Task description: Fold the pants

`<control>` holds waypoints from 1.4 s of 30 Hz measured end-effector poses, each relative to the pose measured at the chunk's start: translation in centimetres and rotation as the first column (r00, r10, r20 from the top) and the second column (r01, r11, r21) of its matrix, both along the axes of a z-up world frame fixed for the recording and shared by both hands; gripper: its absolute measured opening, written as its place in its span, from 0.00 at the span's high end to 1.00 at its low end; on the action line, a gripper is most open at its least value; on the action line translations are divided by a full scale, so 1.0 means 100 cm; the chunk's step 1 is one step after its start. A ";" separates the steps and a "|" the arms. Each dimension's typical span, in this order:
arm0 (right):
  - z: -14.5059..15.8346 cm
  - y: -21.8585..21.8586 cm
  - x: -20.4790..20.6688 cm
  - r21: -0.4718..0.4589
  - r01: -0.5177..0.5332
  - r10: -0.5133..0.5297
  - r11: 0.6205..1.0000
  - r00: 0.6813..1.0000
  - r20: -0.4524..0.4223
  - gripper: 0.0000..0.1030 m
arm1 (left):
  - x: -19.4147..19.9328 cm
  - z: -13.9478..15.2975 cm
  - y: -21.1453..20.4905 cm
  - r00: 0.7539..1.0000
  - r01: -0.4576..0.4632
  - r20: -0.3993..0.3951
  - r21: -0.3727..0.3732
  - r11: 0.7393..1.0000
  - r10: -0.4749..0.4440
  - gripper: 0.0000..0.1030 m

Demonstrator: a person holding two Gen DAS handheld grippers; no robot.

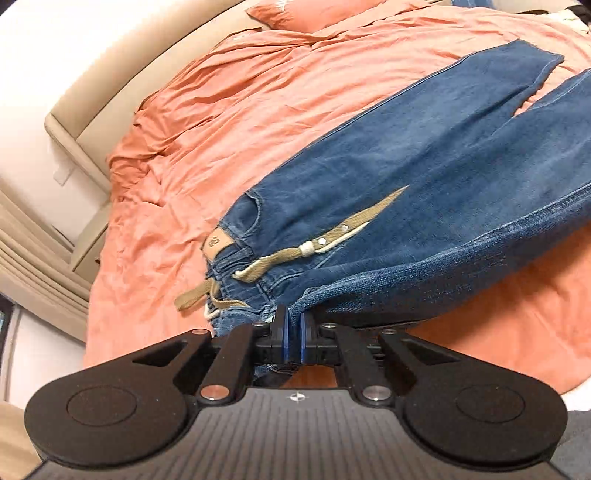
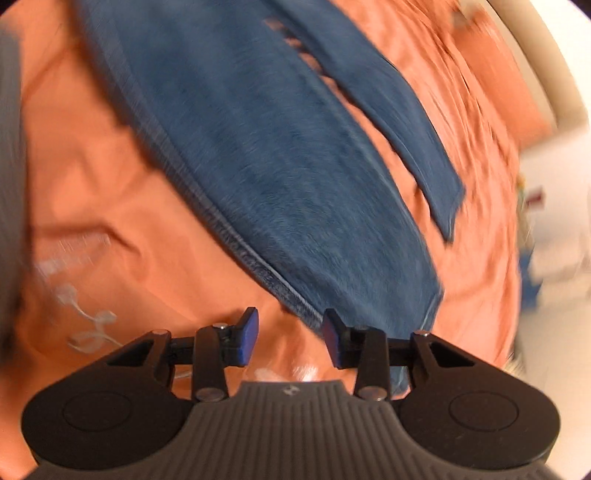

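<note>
An orange-sheeted bed carries blue pants. The left tongs pinch a lifted denim edge by the waistband; the right tongs stand parted over a leg hem, gripping nothing, legs stretching toward a pillow.

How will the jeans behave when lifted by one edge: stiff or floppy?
Probably floppy: where the left gripper pinches the jeans, the denim sags away in a soft fold. Likely heavy for cloth, since the legs lie flat on the orange bedsheet. The khaki drawstring lies loose and may dangle or snag.
</note>
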State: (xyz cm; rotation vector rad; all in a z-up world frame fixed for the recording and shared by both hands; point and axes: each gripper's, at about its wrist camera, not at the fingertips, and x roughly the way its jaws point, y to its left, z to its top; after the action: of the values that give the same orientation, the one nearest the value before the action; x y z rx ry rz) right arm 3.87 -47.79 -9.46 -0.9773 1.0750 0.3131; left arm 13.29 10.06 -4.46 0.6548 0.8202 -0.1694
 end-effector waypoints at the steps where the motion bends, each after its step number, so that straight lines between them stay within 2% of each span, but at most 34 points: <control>1: -0.009 0.002 -0.003 -0.033 -0.048 0.048 0.998 0.999 0.011 0.70 | 0.001 0.002 -0.001 1.000 -0.006 -0.002 0.004 1.000 0.006 0.94; 6: -0.034 0.001 -0.011 -0.157 -0.200 0.210 0.967 0.977 0.043 0.80 | 0.000 0.007 0.001 0.999 -0.048 -0.006 -0.004 0.999 0.048 0.94; 7: -0.038 -0.001 -0.012 -0.176 -0.219 0.229 0.960 0.972 0.043 0.83 | 0.000 0.008 0.001 0.999 -0.051 -0.004 -0.003 0.999 0.051 0.94; 8: -0.040 -0.002 -0.011 -0.189 -0.232 0.244 0.954 0.969 0.044 0.91 | 0.000 0.008 0.000 0.999 -0.054 -0.005 -0.001 0.999 0.054 0.94; 12: -0.045 -0.007 -0.017 -0.234 -0.273 0.296 0.933 0.953 0.069 1.00 | 0.000 0.008 -0.001 0.998 -0.069 0.002 -0.001 0.998 0.069 0.94; 15: -0.034 -0.010 -0.025 -0.263 -0.273 0.312 0.925 0.942 0.122 1.00 | -0.003 0.014 0.003 0.995 -0.096 0.016 -0.025 0.995 0.097 0.94; 18: -0.009 -0.012 -0.028 -0.282 -0.232 0.293 0.931 0.935 0.198 1.00 | -0.004 0.021 0.008 0.993 -0.109 0.044 -0.042 0.993 0.111 0.94; 22: 0.035 -0.012 -0.010 -0.260 -0.169 0.244 0.951 0.924 0.293 1.00 | 0.002 0.034 0.014 0.988 -0.129 0.073 -0.075 0.989 0.135 0.94; 25: 0.053 -0.008 0.009 -0.249 -0.130 0.208 0.960 0.925 0.319 1.00 | 0.008 0.040 0.018 0.986 -0.138 0.084 -0.091 0.986 0.145 0.94; 28: 0.060 -0.003 0.026 -0.287 -0.110 0.210 0.951 0.915 0.344 1.00 | 0.022 0.050 0.022 0.975 -0.176 0.116 -0.106 0.979 0.188 1.00; 30: 0.066 -0.001 0.044 -0.304 -0.087 0.201 0.949 0.908 0.367 1.00 | 0.036 0.062 0.026 0.949 -0.233 0.197 -0.084 0.969 0.245 1.00; 31: 0.069 0.000 0.056 -0.310 -0.074 0.194 0.948 0.905 0.378 1.00 | 0.045 0.068 0.028 0.943 -0.240 0.212 -0.096 0.966 0.255 1.00; 33: 0.072 0.003 0.073 -0.312 -0.054 0.181 0.949 0.901 0.393 1.00 | 0.059 0.078 0.033 0.960 -0.198 0.171 -0.151 0.969 0.222 1.00; 36: 0.073 0.012 0.103 -0.317 -0.055 0.176 0.947 0.913 0.368 1.00 | 0.058 0.082 0.030 0.991 -0.069 0.103 -0.116 0.991 0.081 1.00; 37: 0.071 0.014 0.108 -0.328 -0.062 0.185 0.943 0.916 0.357 1.00 | 0.056 0.080 0.031 0.999 -0.003 0.045 -0.122 0.993 0.008 0.96; 39: 0.066 0.016 0.120 -0.328 -0.066 0.181 0.942 0.925 0.333 1.00 | 0.049 0.068 0.033 0.994 0.083 -0.064 -0.123 0.989 -0.091 0.93; 40: 0.064 0.016 0.122 -0.322 -0.070 0.178 0.944 0.931 0.319 1.00 | 0.045 0.061 0.033 0.981 0.135 -0.124 -0.117 0.984 -0.149 0.86; 42: 0.055 0.019 0.126 -0.322 -0.079 0.177 0.943 0.941 0.287 1.00 | 0.032 0.046 0.030 0.947 0.222 -0.216 -0.091 0.971 -0.237 0.82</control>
State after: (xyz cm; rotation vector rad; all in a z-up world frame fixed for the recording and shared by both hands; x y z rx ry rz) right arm 16.51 -45.94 -3.93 -1.3325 0.7809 0.0911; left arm 16.50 13.06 0.09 0.6766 0.9509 -0.4879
